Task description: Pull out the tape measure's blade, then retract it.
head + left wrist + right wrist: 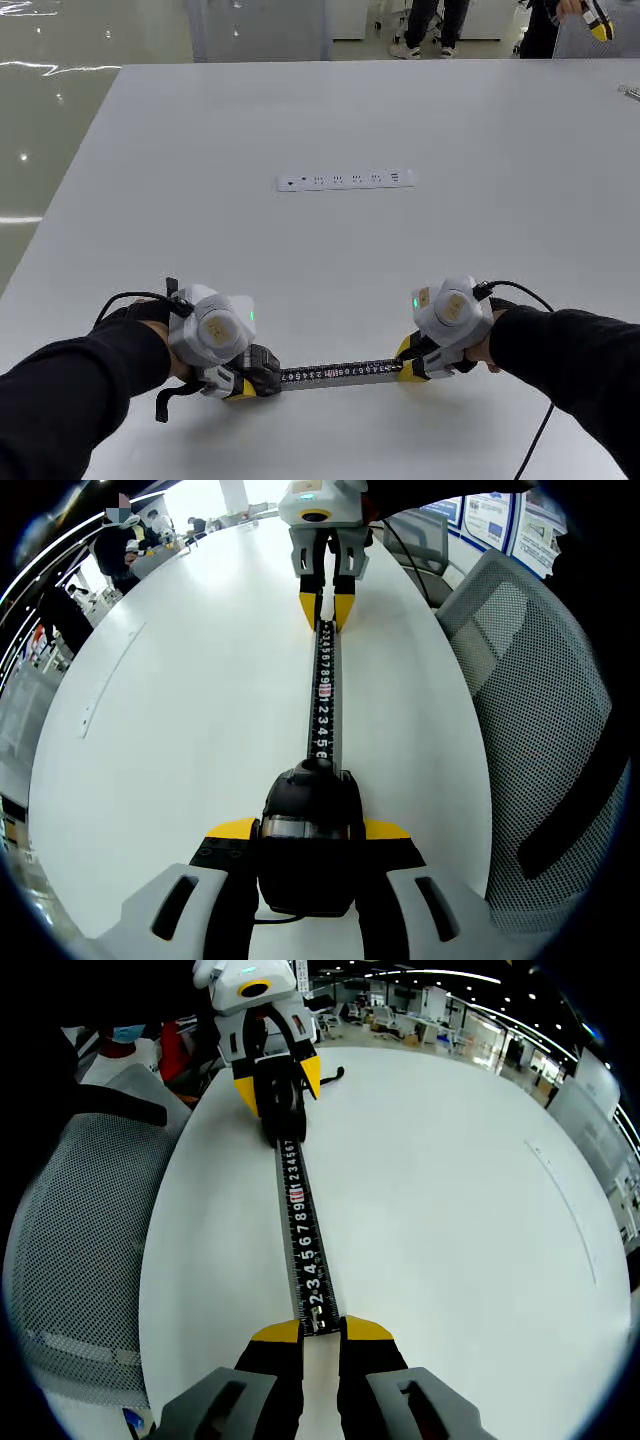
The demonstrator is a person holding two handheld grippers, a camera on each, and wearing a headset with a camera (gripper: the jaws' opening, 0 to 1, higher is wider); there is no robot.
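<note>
A black tape measure case (262,368) (312,825) (279,1098) rests near the table's front edge, and my left gripper (240,388) (312,832) is shut on it. Its blade (340,373) (324,685) (304,1240), black with white numerals, runs flat across the table to the right. My right gripper (408,368) (320,1330) is shut on the blade's end, its yellow-tipped jaws pinching it. Each gripper faces the other along the blade: the right gripper (326,605) in the left gripper view, the left gripper (276,1085) in the right gripper view.
The white table (330,270) stretches away ahead. A white power strip (345,180) lies at its middle. A grey mesh office chair (540,700) (70,1250) stands beside the table's near edge. People stand at the far side (430,25).
</note>
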